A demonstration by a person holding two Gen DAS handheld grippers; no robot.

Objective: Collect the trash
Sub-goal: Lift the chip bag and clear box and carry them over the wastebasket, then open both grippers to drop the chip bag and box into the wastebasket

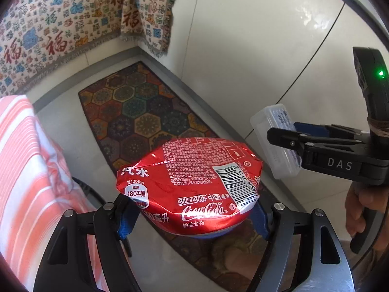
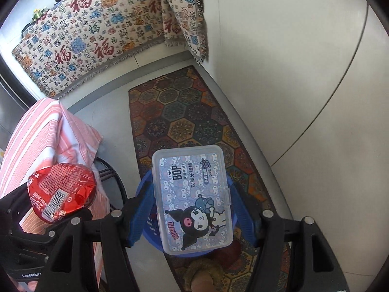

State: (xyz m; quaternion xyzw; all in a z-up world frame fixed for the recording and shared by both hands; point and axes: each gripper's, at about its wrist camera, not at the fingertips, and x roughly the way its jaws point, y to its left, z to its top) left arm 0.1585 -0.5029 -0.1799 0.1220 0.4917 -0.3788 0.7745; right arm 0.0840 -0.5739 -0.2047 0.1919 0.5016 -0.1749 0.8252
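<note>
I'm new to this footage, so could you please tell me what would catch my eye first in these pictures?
First, the crushed red Coca-Cola can, clamped in the left gripper over the patterned rug. Next, the clear plastic floss-pick box with a cartoon label, held in the right gripper directly above a blue basket. Behind both hangs a cream cloth with red characters.
</note>
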